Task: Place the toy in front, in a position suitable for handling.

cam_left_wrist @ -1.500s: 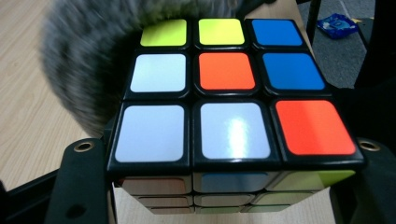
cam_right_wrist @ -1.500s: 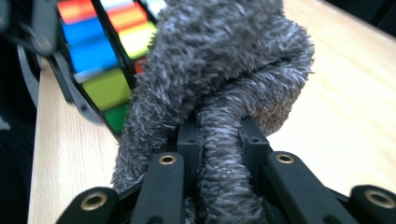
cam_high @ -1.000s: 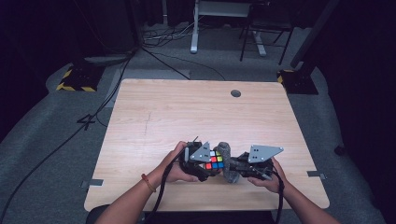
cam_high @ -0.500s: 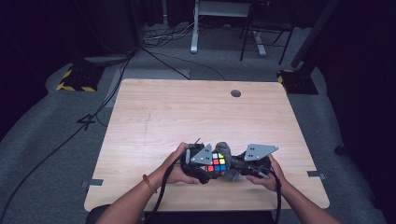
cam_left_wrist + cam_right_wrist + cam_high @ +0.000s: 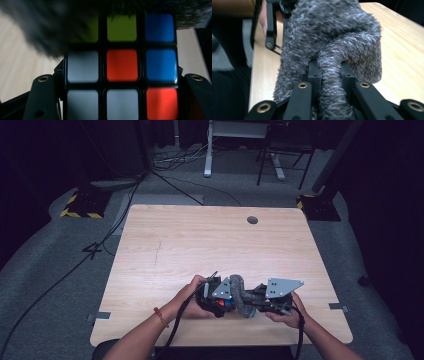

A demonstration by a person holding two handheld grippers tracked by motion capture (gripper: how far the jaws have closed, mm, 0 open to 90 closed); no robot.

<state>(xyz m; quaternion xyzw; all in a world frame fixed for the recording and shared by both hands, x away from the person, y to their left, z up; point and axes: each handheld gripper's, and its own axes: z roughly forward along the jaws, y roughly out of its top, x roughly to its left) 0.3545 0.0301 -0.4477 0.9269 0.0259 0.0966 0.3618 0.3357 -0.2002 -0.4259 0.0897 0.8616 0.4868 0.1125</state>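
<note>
A Rubik's cube [image 5: 122, 65] with white, orange, blue and green stickers sits clamped between the jaws of my left gripper [image 5: 120, 82], close to the camera. From above, the cube [image 5: 224, 305] is near the table's front edge, mostly covered by a grey fluffy cloth [image 5: 240, 296]. My right gripper [image 5: 254, 301] is shut on that cloth [image 5: 332, 50], a strand of it pinched between the jaws, and presses it against the cube's top. The cloth [image 5: 45, 27] hangs blurred over the cube's upper rows. My left gripper [image 5: 214, 299] sits just left of the cloth.
The wooden table [image 5: 200, 240] has a cable hole [image 5: 252, 220] near its far edge. Both forearms come in over the front edge. On the grey floor beyond lie cables [image 5: 170, 180], a yellow-black striped block [image 5: 80, 205] and desk legs [image 5: 207, 150].
The cloth has slid left over the cube's top, covering the coloured face that showed before. Both hands stay near the same spot at the table's front.
</note>
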